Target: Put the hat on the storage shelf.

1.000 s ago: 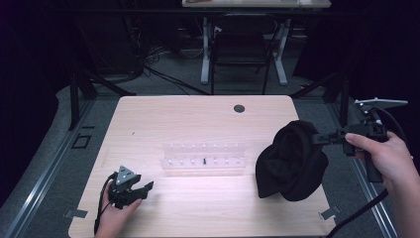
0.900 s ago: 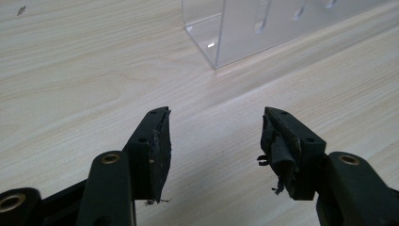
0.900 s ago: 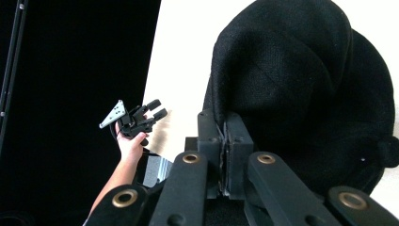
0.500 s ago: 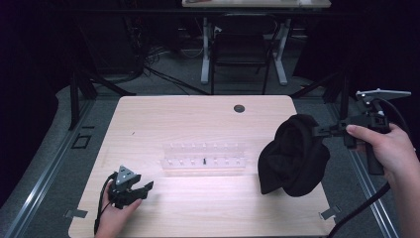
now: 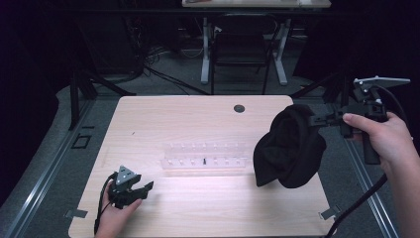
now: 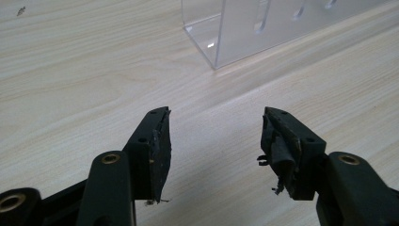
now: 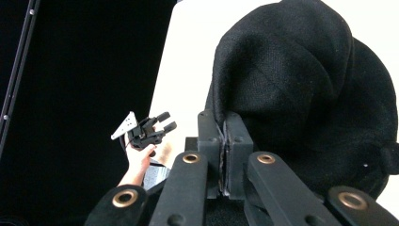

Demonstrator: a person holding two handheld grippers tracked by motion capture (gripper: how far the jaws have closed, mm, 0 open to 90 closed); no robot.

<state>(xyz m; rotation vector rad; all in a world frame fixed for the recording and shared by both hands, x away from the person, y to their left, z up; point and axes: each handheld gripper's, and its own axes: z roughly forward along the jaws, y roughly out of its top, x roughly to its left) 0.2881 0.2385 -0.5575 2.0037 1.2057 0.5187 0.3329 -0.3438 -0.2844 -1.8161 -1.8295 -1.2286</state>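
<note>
Up right, the right gripper's (image 5: pixel 317 119) jaws pinch the black cap's (image 5: pixel 289 148) edge; left gripper (image 5: pixel 141 188) wide.

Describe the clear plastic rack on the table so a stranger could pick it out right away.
Start at the light wooden table; the clear plastic rack lies across its middle, between the left gripper and the black cap. It is see-through, long and low, with rows of small slots.

High cam overlooks table (image 5: pixel 208 119) from front — tongs cams ride close, low.
</note>
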